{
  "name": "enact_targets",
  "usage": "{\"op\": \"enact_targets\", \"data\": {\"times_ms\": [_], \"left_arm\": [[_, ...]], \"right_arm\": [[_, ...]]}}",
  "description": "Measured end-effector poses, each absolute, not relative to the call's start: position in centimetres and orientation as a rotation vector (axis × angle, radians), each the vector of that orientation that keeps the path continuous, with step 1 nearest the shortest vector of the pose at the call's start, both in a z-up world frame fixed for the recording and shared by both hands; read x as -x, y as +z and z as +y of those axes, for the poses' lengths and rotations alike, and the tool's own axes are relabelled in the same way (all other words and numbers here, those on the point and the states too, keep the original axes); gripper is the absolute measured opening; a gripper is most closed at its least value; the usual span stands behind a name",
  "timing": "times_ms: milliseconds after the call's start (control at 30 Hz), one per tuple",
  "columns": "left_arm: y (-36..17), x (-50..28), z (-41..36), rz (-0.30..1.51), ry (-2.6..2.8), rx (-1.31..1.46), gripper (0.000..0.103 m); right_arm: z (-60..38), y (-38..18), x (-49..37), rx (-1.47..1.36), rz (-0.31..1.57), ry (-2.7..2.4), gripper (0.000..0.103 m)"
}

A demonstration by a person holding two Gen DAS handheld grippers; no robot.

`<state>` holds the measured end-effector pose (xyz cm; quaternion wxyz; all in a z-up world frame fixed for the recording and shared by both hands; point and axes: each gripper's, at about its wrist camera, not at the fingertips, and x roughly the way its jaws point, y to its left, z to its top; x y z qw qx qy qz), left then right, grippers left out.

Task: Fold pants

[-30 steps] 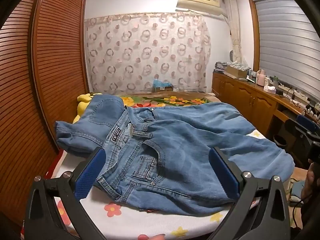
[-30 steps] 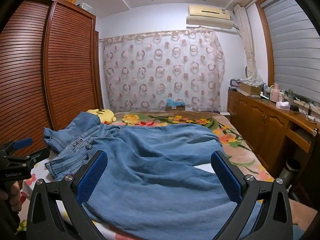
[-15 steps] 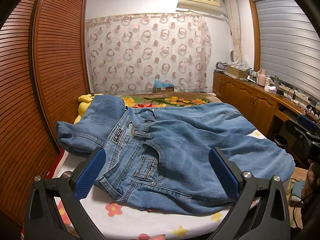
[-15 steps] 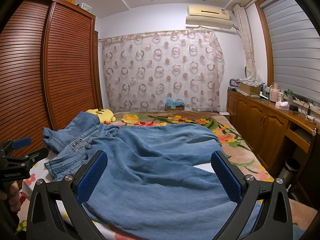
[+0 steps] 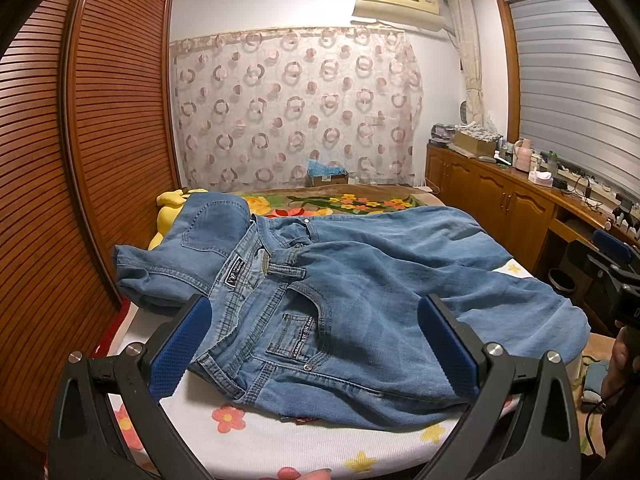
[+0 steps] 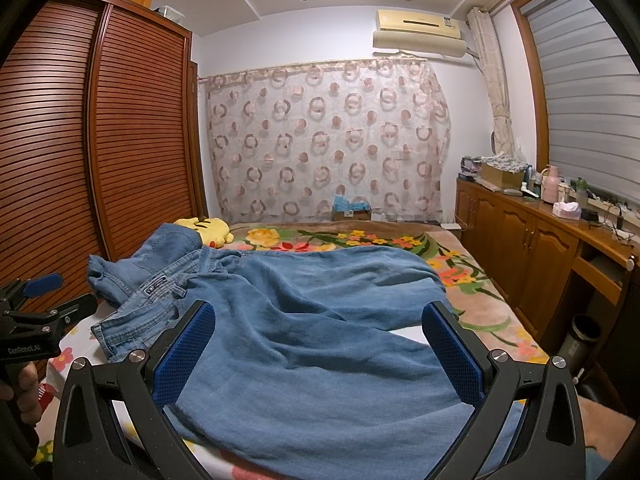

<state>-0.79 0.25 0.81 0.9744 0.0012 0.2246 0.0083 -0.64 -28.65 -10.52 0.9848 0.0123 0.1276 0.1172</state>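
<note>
Wardrobe [image 5: 100, 140]: slatted wooden doors, far left of both grippers.
Left gripper [image 5: 314, 344]: blue-padded fingers spread wide, holding nothing, hovering just above the waistband end of the pants.
Pants [image 5: 360, 288]: blue jeans lying rumpled across the bed [image 5: 248, 436], waistband and label ahead-left of the left gripper, legs running off to its right (one leg end droops over the bed's edge).
Right gripper [image 6: 318, 352]: fingers likewise wide apart and empty, poised over the leg fabric [image 6: 320, 360]; waistband lies ahead-left of it.
Plush toy [image 6: 206, 230]: yellow, beyond the pants, touching them.
Cabinets [image 6: 540, 256]: far right, cluttered top.
</note>
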Motion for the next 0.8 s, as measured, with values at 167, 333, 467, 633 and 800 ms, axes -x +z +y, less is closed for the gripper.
{"op": "enact_targets", "data": {"times_ms": [167,333,467,633,800], "left_arm": [[0.79,0.79,0.20,0.452,0.017,-0.004,0.103],[0.85,0.91,0.33,0.450,0.018,-0.003,0.103],[1.14,0.98,0.35,0.449,0.020,-0.004,0.103],[1.28,1.05,0.39,0.448,0.021,-0.005,0.103],[1.30,1.05,0.36,0.448,0.020,-0.006,0.103]], "right_arm": [[-28.69,-10.47,0.66,-0.026,0.258,0.237,0.103],[-28.66,-10.48,0.67,-0.024,0.257,0.236,0.103],[-28.68,-10.47,0.66,-0.024,0.257,0.235,0.103],[-28.67,-10.47,0.62,-0.025,0.257,0.236,0.103],[-28.66,-10.46,0.61,-0.024,0.257,0.236,0.103]]}}
